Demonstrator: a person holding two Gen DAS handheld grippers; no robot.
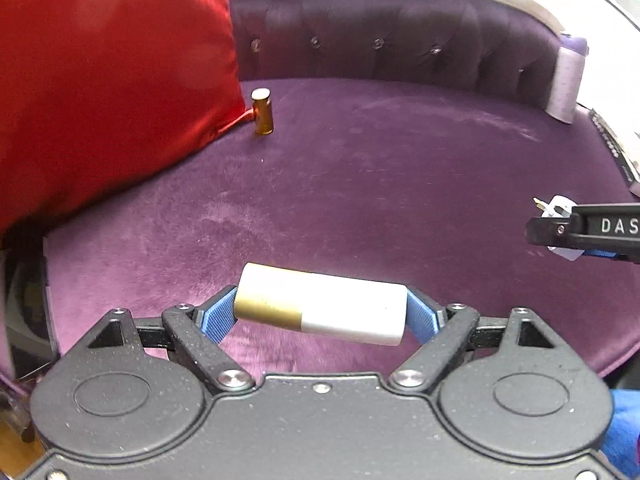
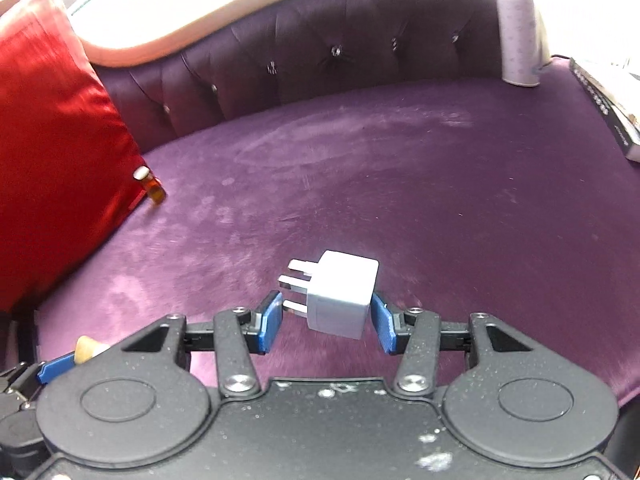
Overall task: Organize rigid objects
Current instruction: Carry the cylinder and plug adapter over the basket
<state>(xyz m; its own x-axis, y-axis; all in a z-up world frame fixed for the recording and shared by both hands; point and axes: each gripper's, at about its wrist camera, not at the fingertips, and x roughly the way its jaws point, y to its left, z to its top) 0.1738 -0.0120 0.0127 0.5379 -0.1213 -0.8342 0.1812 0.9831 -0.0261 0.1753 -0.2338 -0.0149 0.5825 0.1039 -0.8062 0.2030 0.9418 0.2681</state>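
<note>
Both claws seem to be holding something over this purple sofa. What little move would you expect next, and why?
Probably carrying both toward one spot to set down. The left gripper clamps a white-and-gold cylinder and the right gripper a white plug adapter, both apparently clear of the seat; the amber vial stands alone by the red cushion.

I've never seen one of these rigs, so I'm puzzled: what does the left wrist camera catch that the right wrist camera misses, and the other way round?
Only the left wrist view shows the white and gold cylinder whole, gripped end to end by the left gripper.

Only the right wrist view shows the white plug adapter whole, pins leftward, clamped in the right gripper.

Both show the purple sofa seat, red cushion, amber vial standing beside it, lilac bottle and book at right.
</note>
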